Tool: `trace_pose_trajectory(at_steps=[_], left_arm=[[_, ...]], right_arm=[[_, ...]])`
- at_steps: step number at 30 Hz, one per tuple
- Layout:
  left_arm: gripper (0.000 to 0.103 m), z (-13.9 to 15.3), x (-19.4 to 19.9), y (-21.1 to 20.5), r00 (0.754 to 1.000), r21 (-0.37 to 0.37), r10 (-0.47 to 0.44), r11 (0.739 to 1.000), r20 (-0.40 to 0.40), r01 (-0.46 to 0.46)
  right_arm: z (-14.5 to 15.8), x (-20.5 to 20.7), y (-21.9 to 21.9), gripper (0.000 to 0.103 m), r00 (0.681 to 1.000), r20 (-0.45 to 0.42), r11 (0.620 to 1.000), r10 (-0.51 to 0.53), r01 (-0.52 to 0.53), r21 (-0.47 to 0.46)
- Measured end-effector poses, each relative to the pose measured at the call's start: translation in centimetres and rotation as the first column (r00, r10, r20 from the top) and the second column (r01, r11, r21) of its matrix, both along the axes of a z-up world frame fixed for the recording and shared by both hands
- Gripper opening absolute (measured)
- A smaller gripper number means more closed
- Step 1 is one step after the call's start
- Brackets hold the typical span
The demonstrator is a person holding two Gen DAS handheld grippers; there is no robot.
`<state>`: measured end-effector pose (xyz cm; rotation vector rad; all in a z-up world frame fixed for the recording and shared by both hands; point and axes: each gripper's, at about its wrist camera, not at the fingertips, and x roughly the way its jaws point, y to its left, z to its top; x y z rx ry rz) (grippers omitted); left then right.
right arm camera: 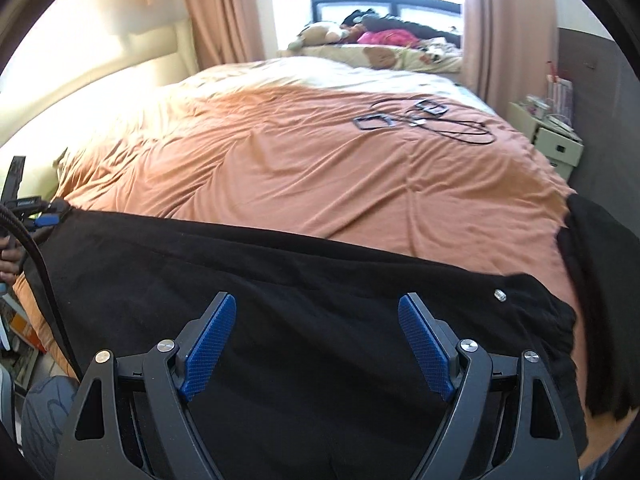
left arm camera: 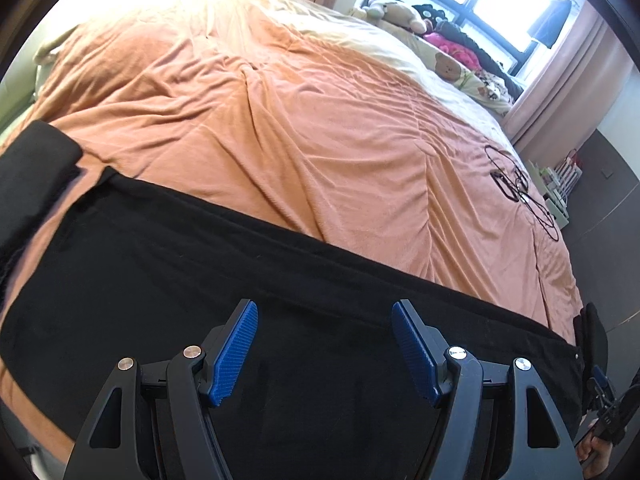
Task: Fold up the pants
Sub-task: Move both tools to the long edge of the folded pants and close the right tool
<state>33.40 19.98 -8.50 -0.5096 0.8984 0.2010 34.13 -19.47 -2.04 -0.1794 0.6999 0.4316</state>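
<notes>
A: The black pants (right arm camera: 312, 300) lie stretched across the near edge of the bed, on the orange blanket (right arm camera: 300, 168), running sideways as one long band. The waist end, with a small metal button (right arm camera: 499, 295), sits toward the right of the band in the right wrist view.

B: And the grippers?

A: The right gripper (right arm camera: 316, 344) hangs over the pants near that button end, blue pads spread wide, nothing between them. The left gripper (left arm camera: 324, 350) hovers over the other stretch of the pants, its pads likewise apart and empty. Neither one grips cloth.

B: Anything else near the pants?

A: Another dark garment (right arm camera: 596, 264) lies just beyond the button end, at the bed's corner. Farther up the blanket from the pants sit black cables (right arm camera: 452, 126) with small frames; well apart. Stuffed toys (left arm camera: 400, 10) lie by the window, far from the pants.

B: What could go wrong?

A: Probably a shallow pinch: black on black hides the layers, so a gripper may catch only the top ply and the fold would come out skewed. The right gripper could also snag the neighbouring garment. And the pants hang close to the mattress edge, so a pull could slide them off.
</notes>
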Motion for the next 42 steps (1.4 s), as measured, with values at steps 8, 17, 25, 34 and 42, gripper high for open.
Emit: trace_pose_trajectory(at_steps=[8, 17, 25, 34, 42], left_arm=[[0.072, -1.9, 4.4, -0.3, 0.996, -0.024, -0.017, 1.000, -0.082, 0.015], [0.072, -4.3, 6.8, -0.4, 0.991, -0.072, -0.027, 0.997, -0.127, 0.018], [0.072, -5.3, 6.9, 0.1, 0.989, -0.078, -0.017, 0.997, -0.144, 0.006], [0.072, -5.5, 6.9, 0.9, 0.988, -0.098, 0.012, 0.995, -0.157, -0.027], [0.072, -5.1, 8.2, 0.4, 0.983, -0.107, 0.034, 0.993, -0.178, -0.054]], right_arm=[[-1.3, 5.8, 4.2, 0.081, 0.989, -0.077, 0.989, 0.129, -0.134, -0.069], [-4.0, 11.6, 8.3, 0.065, 0.948, -0.198, 0.953, 0.249, -0.276, -0.125], [-6.9, 15.9, 11.6, 0.065, 0.906, -0.288, 0.912, 0.310, -0.369, -0.178], [-8.4, 17.9, 14.1, 0.035, 0.859, -0.366, 0.869, 0.360, -0.451, -0.204], [-6.5, 15.0, 14.3, 0.002, 0.867, -0.279, 0.860, 0.412, -0.471, -0.195]])
